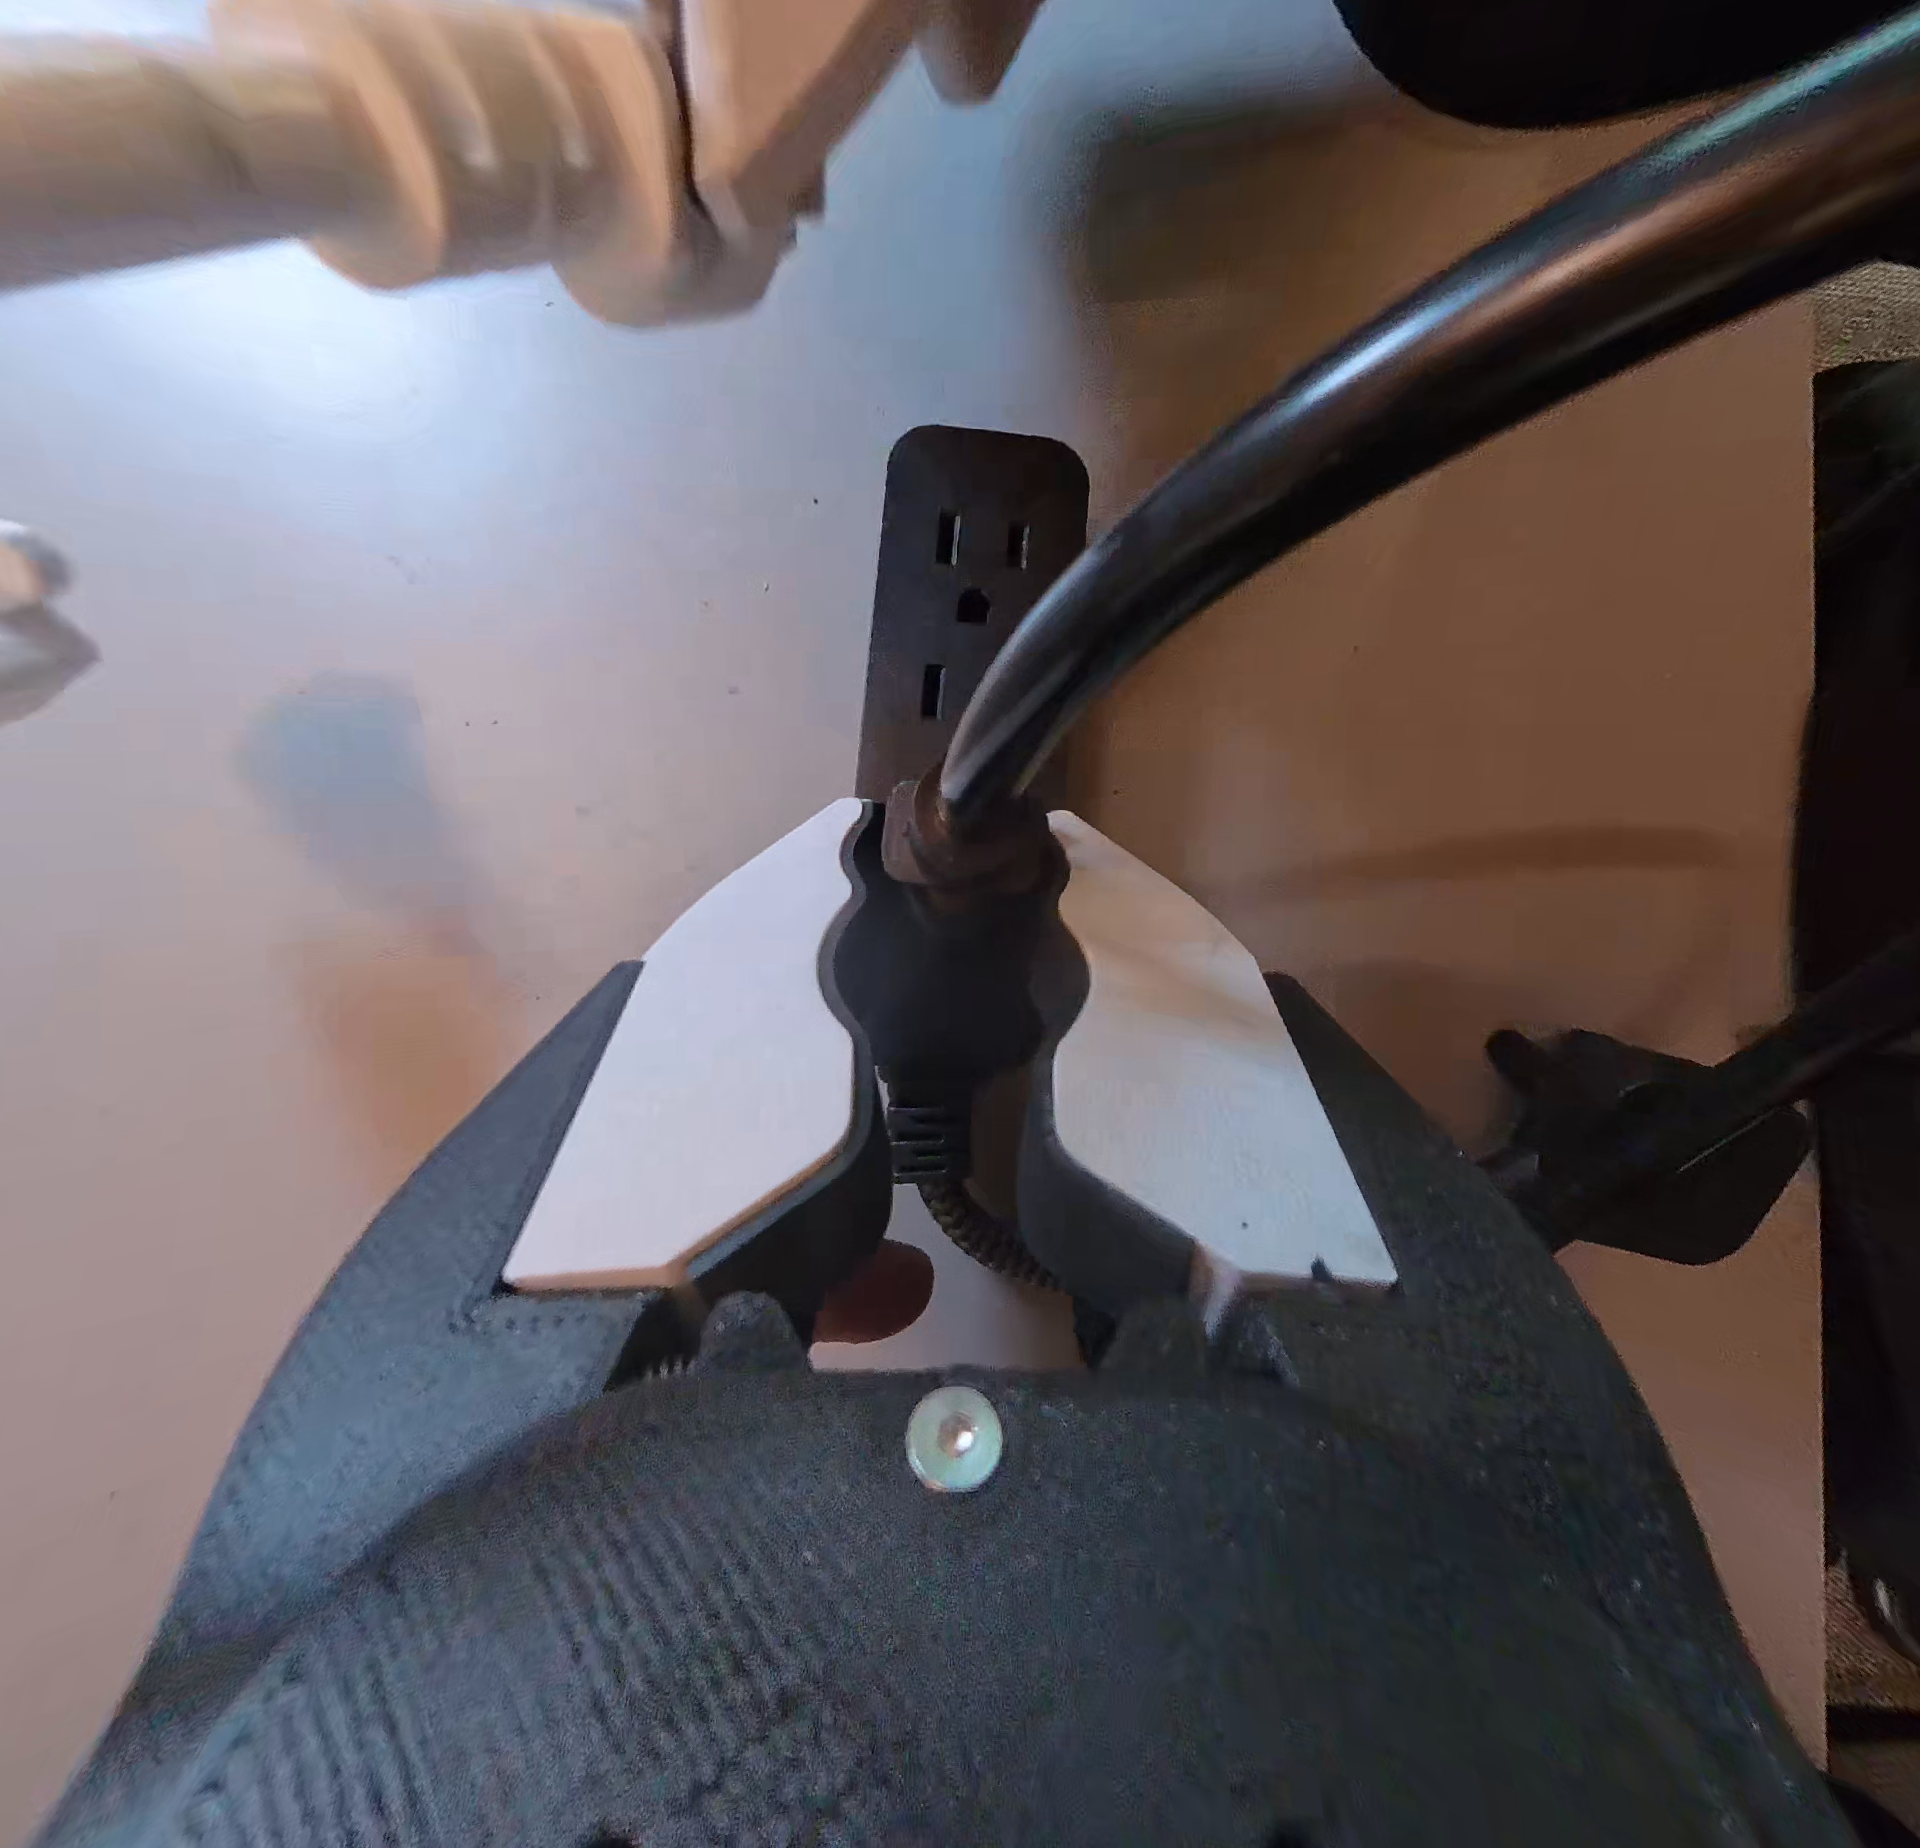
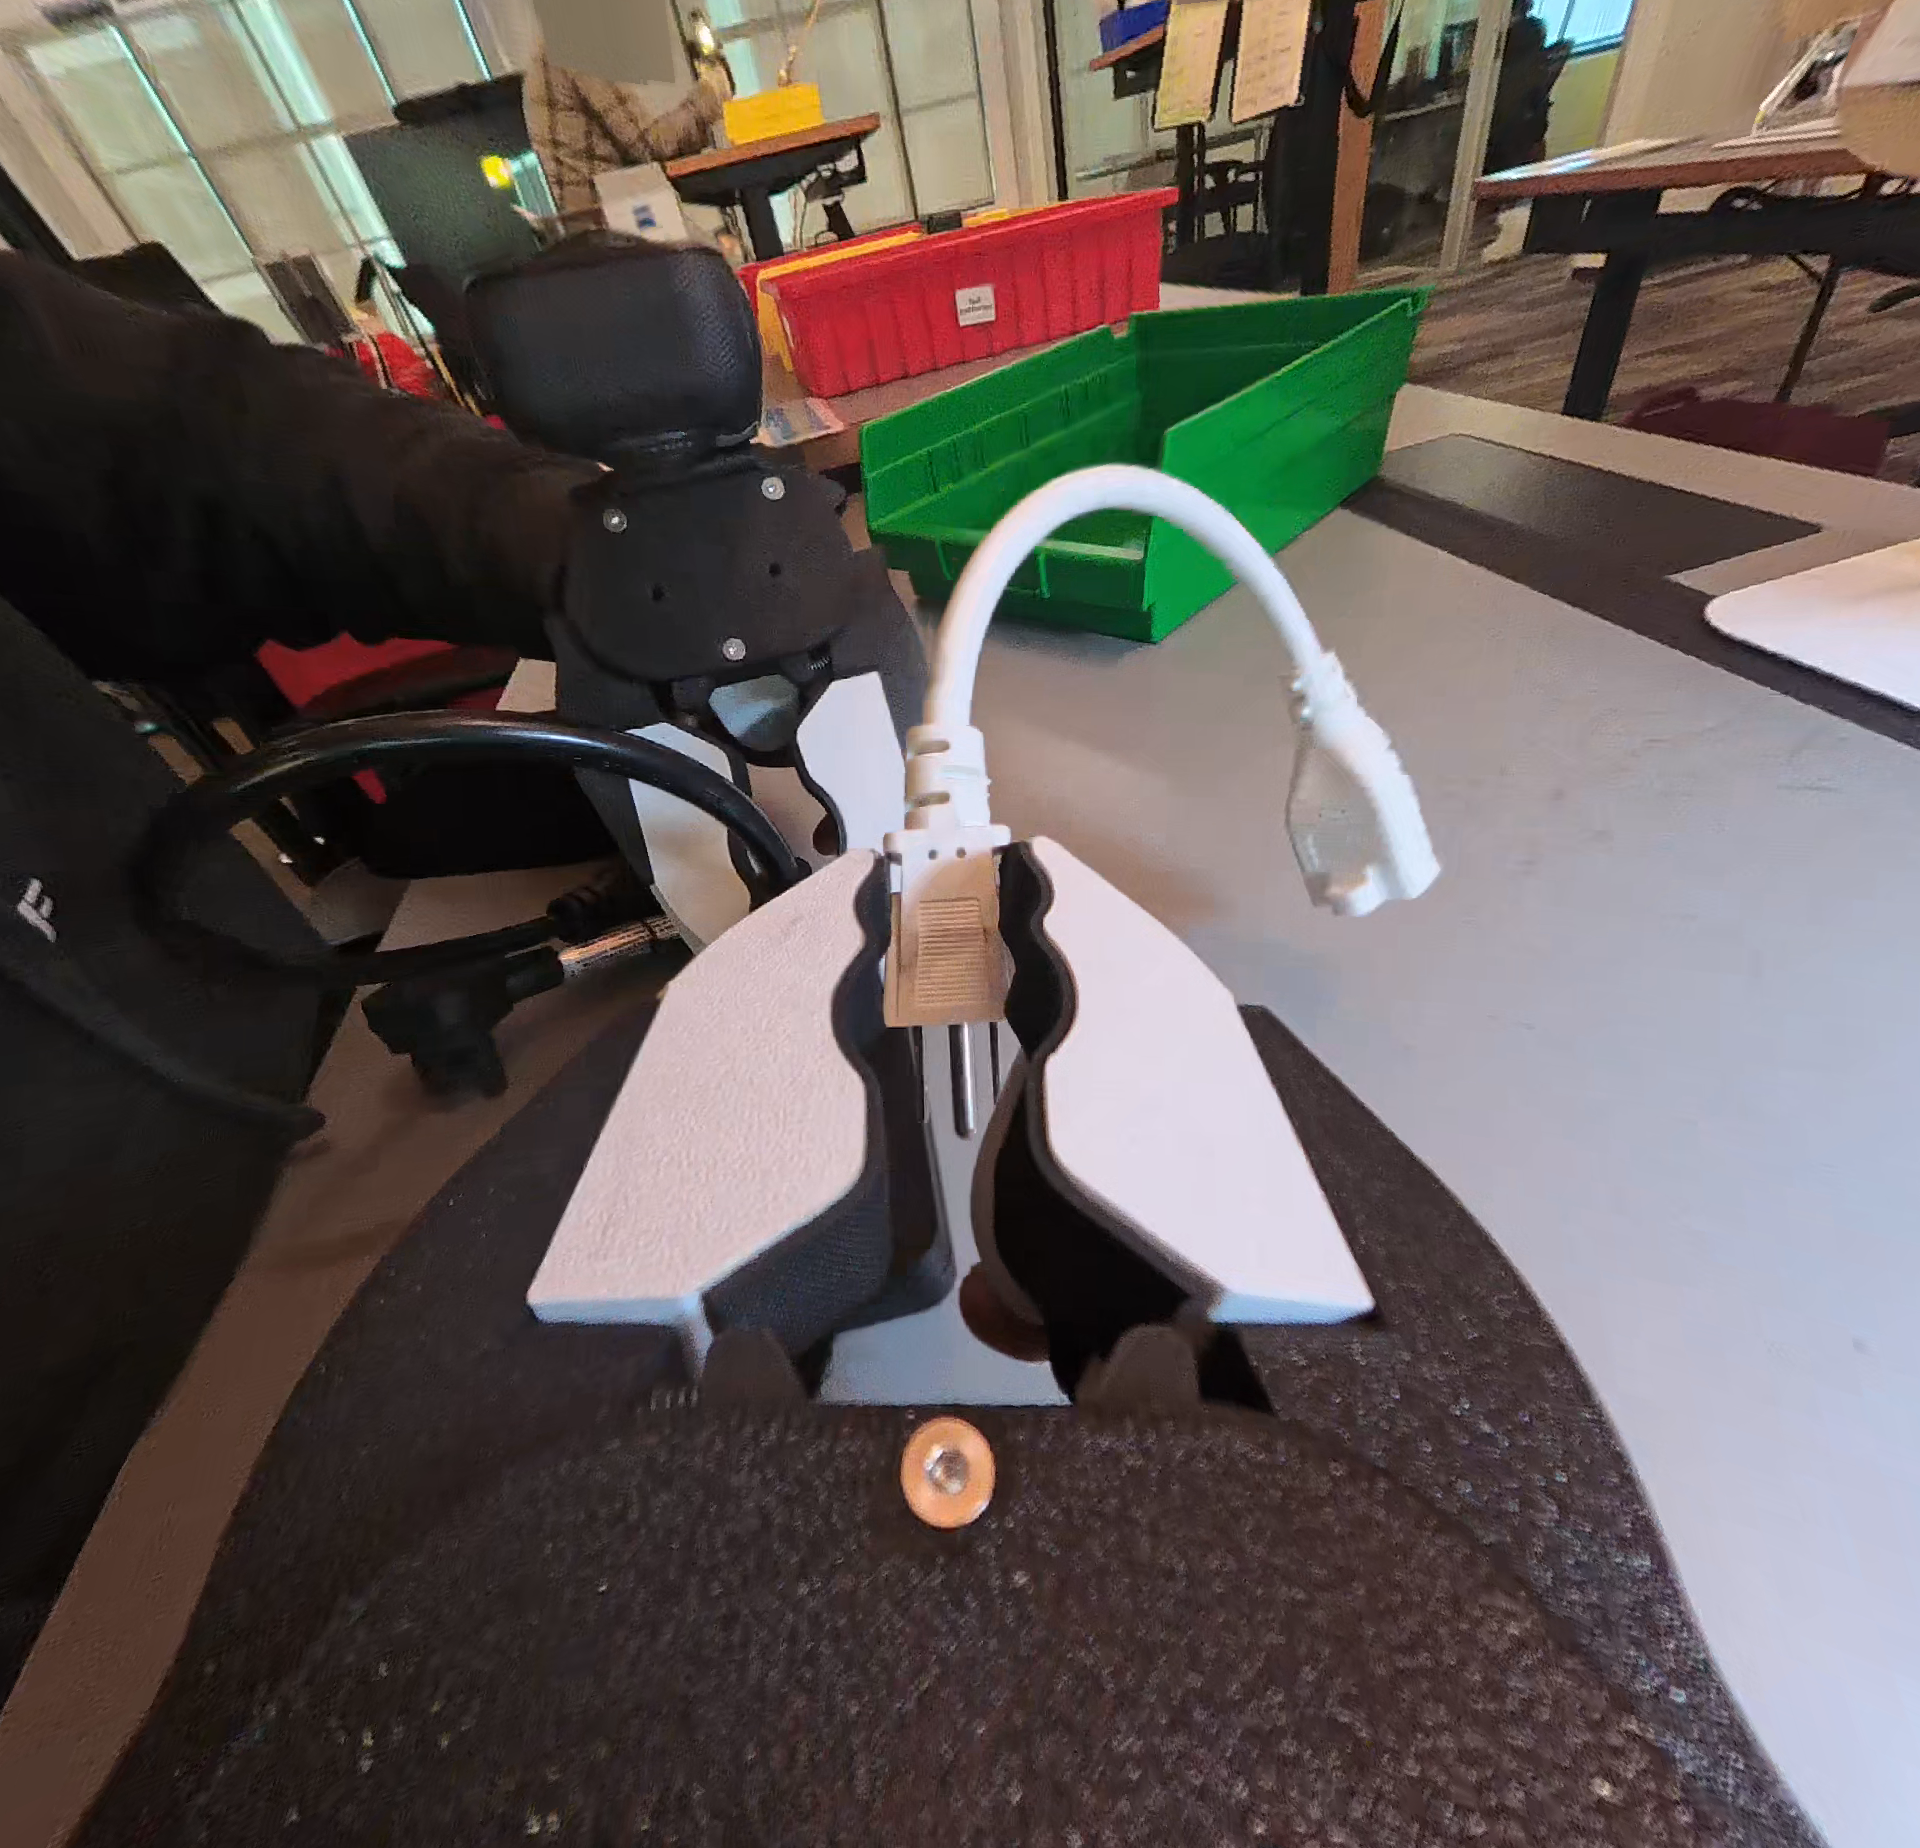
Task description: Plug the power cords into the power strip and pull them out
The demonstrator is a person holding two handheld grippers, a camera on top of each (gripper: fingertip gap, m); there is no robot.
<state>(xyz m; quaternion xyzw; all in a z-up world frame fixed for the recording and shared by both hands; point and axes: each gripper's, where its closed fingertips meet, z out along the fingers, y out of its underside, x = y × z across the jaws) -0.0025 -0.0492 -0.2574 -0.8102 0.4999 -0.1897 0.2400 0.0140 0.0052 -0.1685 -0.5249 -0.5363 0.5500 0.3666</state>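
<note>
Power strip (image 1: 971, 603) near the bench's right edge shows open sockets; your left gripper (image 1: 956, 832) clamps the black plug (image 1: 956, 977), your right gripper (image 2: 951, 863) pinches the white plug (image 2: 943, 941), neither visibly seated.

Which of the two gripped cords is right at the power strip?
The black cord: its plug, held in the left gripper, sits over the power strip. The white cord, in the right gripper, is lifted clear, prongs bare.

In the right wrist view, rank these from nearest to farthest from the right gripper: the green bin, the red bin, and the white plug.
1. white plug, clamped between the right gripper fingers, prongs pointing back toward the camera.
2. green bin, on the grey table beyond, ahead and slightly right.
3. red bin, behind the green one, farther back.
</note>
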